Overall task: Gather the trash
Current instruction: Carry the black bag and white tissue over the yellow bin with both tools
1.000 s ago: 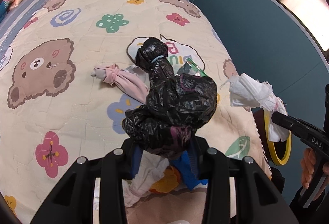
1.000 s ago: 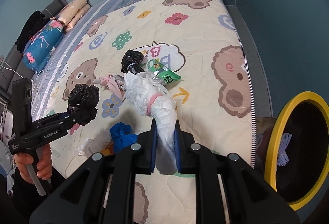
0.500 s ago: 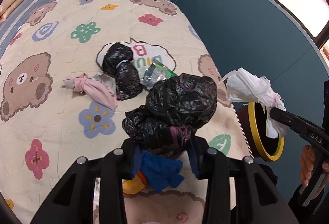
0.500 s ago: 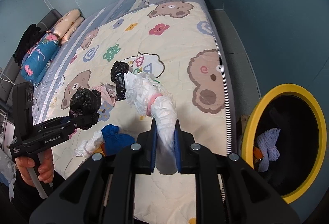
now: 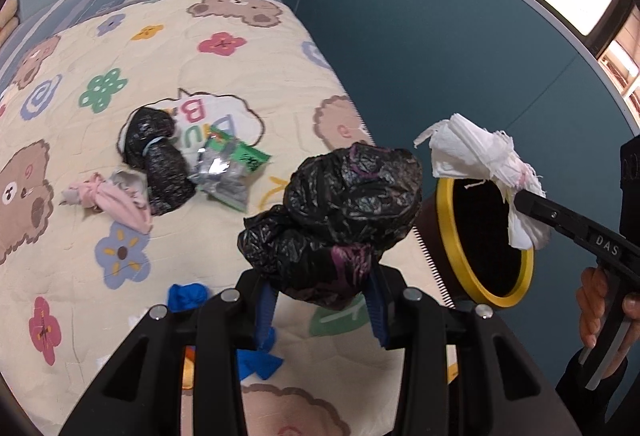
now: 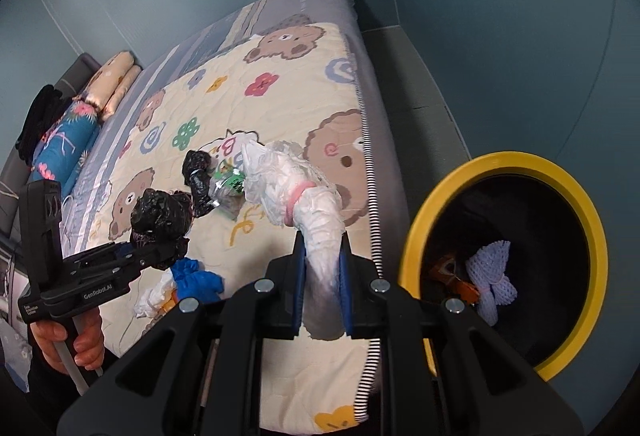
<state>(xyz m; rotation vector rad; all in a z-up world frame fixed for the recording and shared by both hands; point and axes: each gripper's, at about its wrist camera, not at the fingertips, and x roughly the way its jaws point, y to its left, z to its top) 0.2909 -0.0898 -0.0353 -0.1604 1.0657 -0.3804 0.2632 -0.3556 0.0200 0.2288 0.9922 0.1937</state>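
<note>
My left gripper (image 5: 320,300) is shut on a crumpled black plastic bag (image 5: 340,220), held above the bed's right edge. My right gripper (image 6: 321,276) is shut on a white plastic bag bundle (image 6: 296,188) tied with a pink band. That bundle hangs just left of the yellow-rimmed bin (image 6: 416,236). In the left wrist view the white bundle (image 5: 476,160) hovers over the bin's rim (image 5: 452,244). On the quilt lie a second black bag (image 5: 156,160), a green and silver wrapper (image 5: 232,172), a pink tied bundle (image 5: 116,200) and a blue bundle (image 5: 188,296).
The bin stands on the floor beside the bed and holds a pale mesh bundle (image 6: 494,276) and something orange (image 6: 452,274). The bear-print quilt (image 6: 288,92) covers the bed. Pillows (image 6: 112,84) and blue floral bedding (image 6: 64,140) lie at its far left. Teal walls surround it.
Both grippers have carried their bags to the right, from over the quilt toward the bed's edge and the bin. The bin's opening now shows much larger in the right wrist view.
</note>
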